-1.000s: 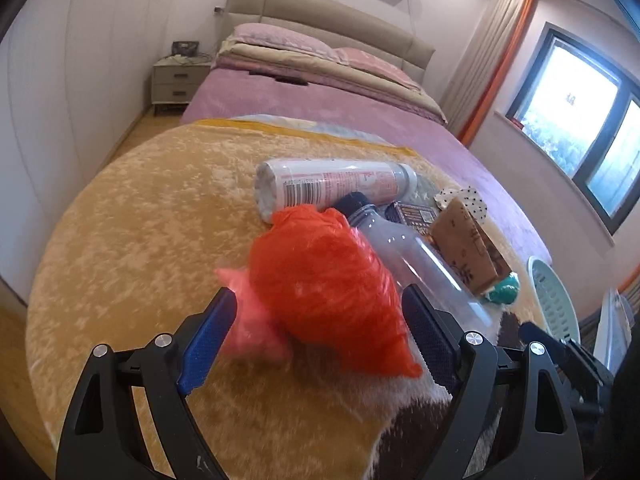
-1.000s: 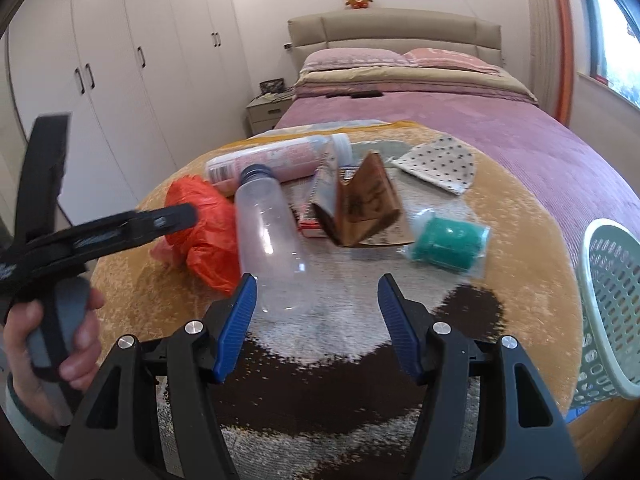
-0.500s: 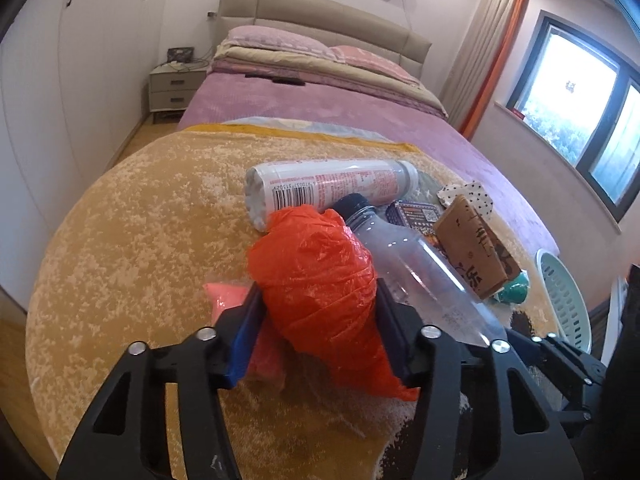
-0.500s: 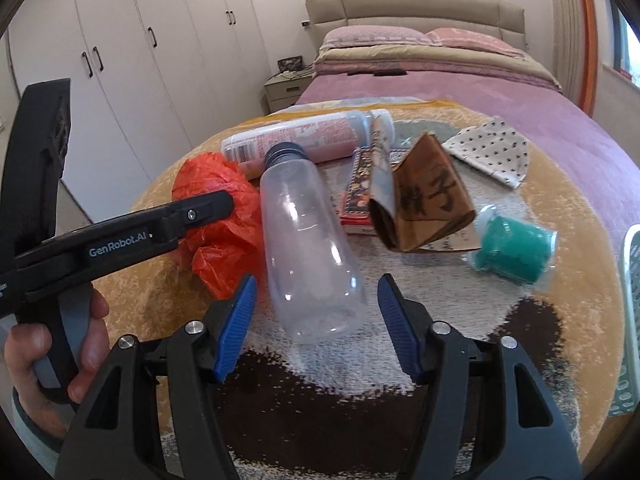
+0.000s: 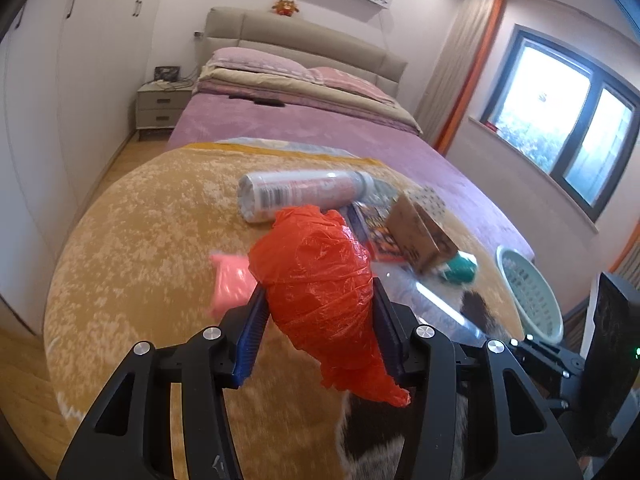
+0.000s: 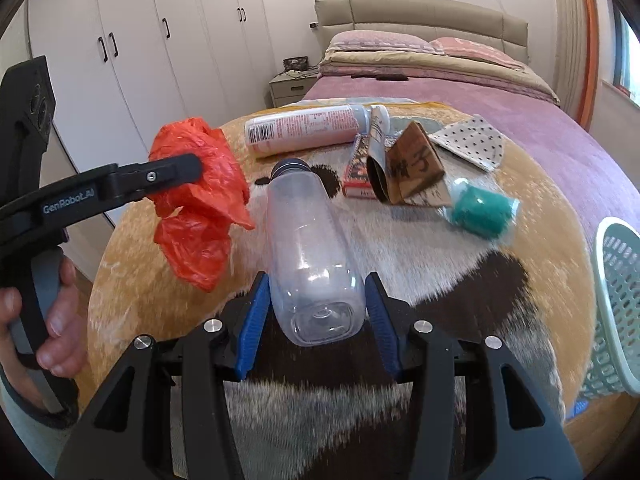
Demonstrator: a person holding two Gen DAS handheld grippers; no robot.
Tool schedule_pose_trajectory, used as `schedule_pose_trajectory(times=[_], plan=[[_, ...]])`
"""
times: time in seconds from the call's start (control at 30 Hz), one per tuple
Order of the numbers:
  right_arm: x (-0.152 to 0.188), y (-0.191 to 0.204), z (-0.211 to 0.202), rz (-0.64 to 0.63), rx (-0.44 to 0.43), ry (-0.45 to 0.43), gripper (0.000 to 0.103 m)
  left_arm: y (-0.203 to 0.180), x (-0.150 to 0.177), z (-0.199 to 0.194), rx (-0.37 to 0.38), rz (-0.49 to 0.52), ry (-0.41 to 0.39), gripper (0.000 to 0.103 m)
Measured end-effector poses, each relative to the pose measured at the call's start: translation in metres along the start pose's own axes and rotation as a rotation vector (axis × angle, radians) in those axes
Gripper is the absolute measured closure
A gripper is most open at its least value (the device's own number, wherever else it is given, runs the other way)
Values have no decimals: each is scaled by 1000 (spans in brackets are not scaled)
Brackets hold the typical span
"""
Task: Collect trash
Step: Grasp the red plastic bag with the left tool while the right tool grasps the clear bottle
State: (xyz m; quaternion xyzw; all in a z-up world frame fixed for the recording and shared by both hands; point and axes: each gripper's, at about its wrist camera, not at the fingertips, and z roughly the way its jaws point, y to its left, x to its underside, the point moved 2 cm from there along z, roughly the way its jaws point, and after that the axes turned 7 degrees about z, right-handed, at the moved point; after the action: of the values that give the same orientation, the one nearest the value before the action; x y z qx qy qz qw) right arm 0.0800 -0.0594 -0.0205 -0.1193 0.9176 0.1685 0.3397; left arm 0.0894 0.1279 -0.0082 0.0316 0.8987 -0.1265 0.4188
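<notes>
My left gripper [image 5: 318, 288] holds a crumpled red plastic bag [image 5: 316, 272] between its blue pads, and its jaws are still closing on it. In the right wrist view the red bag [image 6: 200, 208] hangs clear of the blanket from the left gripper [image 6: 176, 168]. My right gripper [image 6: 317, 280] is shut on the base of a clear plastic bottle [image 6: 308, 240] that lies on the blanket with its dark cap pointing away. A pink spray can [image 6: 304, 130] lies on its side behind the bottle.
On the furry blanket [image 6: 500, 280] lie a folded brown paper carton [image 6: 412, 168], a small printed box [image 6: 358, 172], a teal wrapped item [image 6: 480, 208], a dotted cloth [image 6: 472, 142] and a pink scrap [image 5: 230, 284]. A pale green basket [image 6: 616, 304] stands at the right edge.
The left jaws closed onto the red bag and raised it off the blanket. The right gripper moved forward around the clear bottle and closed on its base.
</notes>
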Motion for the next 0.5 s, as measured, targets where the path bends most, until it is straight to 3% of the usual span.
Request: schedule_pose_trajectory(times=[0.3,0.5], plan=[[40,-10,-22,21,24,22,57,-24,46,-4,69,107,154,55],[36,-7,-20,41,20,25,53,-27,56,0,74,135,172,47]])
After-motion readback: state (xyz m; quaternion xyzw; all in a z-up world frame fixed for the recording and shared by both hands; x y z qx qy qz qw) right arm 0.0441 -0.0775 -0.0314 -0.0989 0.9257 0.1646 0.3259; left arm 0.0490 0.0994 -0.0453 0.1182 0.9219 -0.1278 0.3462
